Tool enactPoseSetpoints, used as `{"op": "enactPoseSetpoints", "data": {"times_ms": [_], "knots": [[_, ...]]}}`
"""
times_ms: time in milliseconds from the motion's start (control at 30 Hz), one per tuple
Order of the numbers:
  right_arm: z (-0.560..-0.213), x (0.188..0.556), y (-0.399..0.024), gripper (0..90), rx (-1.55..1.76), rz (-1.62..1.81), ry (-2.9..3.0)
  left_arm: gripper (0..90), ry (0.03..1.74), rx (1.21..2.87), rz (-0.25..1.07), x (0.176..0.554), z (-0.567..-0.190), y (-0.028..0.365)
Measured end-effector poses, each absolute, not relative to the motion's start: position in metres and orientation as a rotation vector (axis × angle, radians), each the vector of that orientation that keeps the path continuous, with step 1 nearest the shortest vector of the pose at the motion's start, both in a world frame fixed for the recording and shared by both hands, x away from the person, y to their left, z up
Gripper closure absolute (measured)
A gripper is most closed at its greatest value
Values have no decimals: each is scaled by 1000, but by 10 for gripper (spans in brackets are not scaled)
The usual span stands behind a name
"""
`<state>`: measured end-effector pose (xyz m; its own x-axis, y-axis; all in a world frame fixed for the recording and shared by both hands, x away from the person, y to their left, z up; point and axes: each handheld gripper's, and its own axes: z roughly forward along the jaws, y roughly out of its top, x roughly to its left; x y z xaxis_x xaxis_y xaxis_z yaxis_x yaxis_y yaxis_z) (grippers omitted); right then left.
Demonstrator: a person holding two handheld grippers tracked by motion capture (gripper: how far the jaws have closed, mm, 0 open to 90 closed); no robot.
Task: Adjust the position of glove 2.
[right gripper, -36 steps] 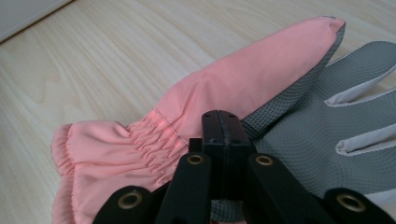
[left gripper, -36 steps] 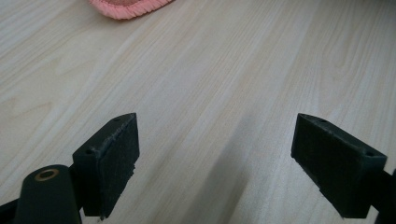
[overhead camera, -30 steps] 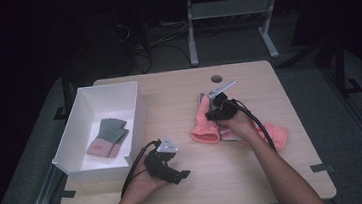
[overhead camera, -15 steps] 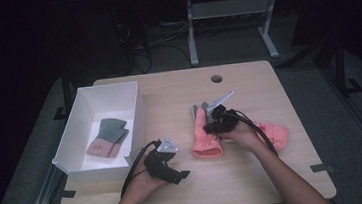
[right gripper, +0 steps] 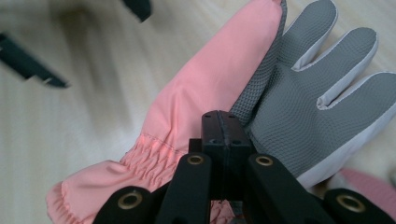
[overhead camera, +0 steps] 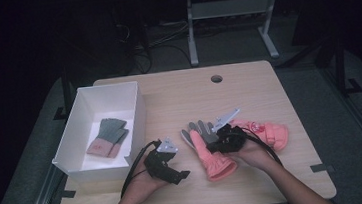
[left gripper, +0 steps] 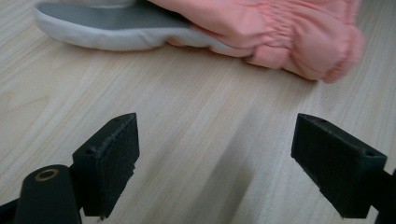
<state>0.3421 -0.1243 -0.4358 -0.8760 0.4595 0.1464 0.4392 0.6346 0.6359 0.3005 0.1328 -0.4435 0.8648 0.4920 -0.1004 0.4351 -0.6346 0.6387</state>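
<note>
Wooden table point(overhead camera: 268, 93), light grain, with a round hole point(overhead camera: 216, 78) near its far edge. White open box point(overhead camera: 72, 142) stands at the table's left side; one grey and pink glove point(overhead camera: 108, 137) lies flat inside it. A second pink glove point(overhead camera: 271, 133) lies on the table at the right, partly behind the right hand.

Pink glove with grey palm point(overhead camera: 207, 149) lies on the table centre, cuff toward the person, fingers pointing away. Right gripper point(right gripper: 223, 128) is clamped on this glove at the seam where pink fabric meets grey palm, jaws pressed together with fabric pinched between them.

Left gripper point(left gripper: 229, 170) rests low over bare table just left of that glove, jaws spread wide, nothing between them.
</note>
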Motion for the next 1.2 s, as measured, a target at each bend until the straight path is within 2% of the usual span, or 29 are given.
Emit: {"op": "enactPoseSetpoints", "data": {"times_ms": [233, 500, 700, 1200], "knots": [[-433, 315, -138, 900, 770, 1125, 2822, 149, 671, 2355, 101, 299, -444, 132], [-424, 280, -172, 900, 842, 1207, 2745, 149, 672, 2354, 104, 299, -444, 131], [-424, 258, -172, 900, 832, 1237, 2765, 149, 654, 2376, 106, 299, -443, 130], [-428, 270, -192, 900, 886, 1068, 2747, 149, 660, 2371, 93, 299, -445, 129]]}}
